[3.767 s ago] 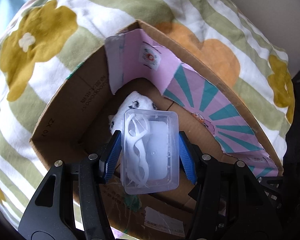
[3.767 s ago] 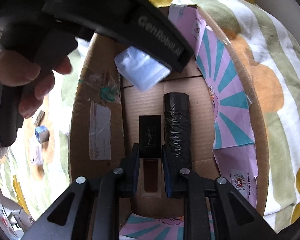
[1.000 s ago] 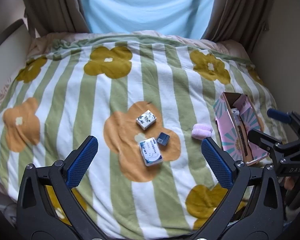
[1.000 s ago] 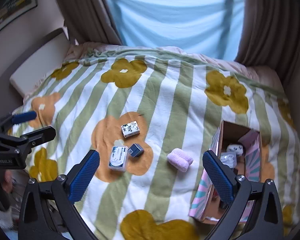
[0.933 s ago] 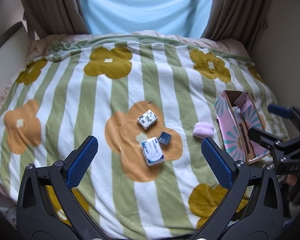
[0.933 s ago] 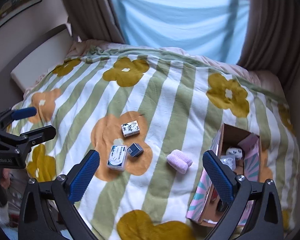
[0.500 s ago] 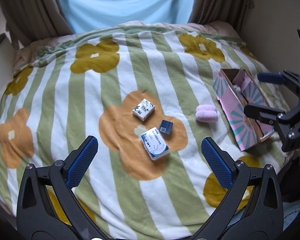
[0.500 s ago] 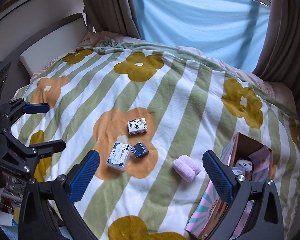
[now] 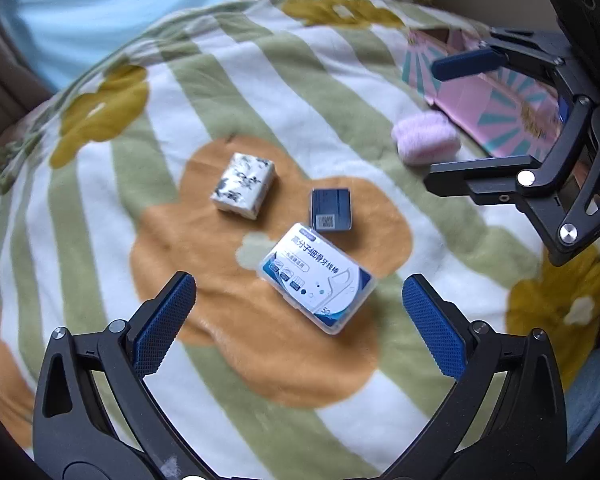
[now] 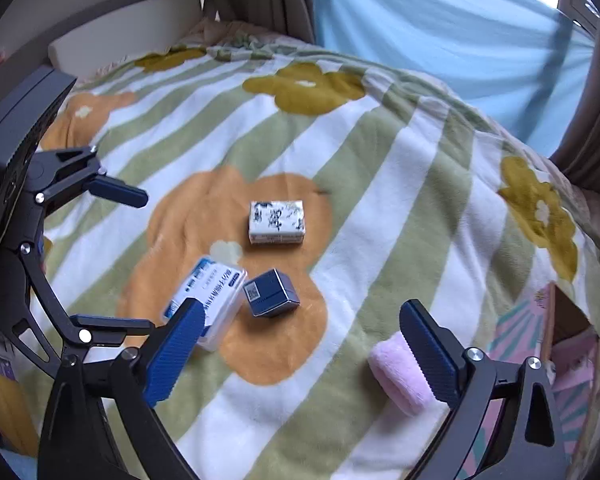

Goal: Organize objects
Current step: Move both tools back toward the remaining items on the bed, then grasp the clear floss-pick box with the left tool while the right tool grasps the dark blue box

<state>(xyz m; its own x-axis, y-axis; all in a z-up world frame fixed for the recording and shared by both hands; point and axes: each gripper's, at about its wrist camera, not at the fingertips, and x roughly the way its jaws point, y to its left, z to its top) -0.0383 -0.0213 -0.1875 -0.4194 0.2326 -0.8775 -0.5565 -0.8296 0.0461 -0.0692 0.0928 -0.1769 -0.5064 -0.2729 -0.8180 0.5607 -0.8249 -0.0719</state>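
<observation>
Three small items lie on an orange flower of the striped blanket: a clear floss-pick box with a blue and white label [image 9: 318, 277] [image 10: 209, 303], a dark blue cube box [image 9: 330, 209] [image 10: 271, 293], and a white patterned pack [image 9: 244, 185] [image 10: 276, 222]. A pink fluffy roll [image 9: 425, 142] [image 10: 399, 372] lies near the pink-lined cardboard box [image 9: 496, 116] [image 10: 572, 344]. My left gripper [image 9: 299, 326] is open and empty just short of the floss box. My right gripper [image 10: 300, 354] is open and empty above the blue cube and the pink roll.
The green-and-white striped blanket [image 10: 400, 168] covers the bed. A blue curtain [image 10: 440, 28] hangs behind it and a headboard [image 10: 112, 28] stands at the far left. Each gripper shows in the other's view, the right one [image 9: 548, 152] and the left one [image 10: 40, 240].
Both grippers have dropped closer to the blanket and the loose items, which now look much larger. Earlier they left the clear case and a dark item in the cardboard box.
</observation>
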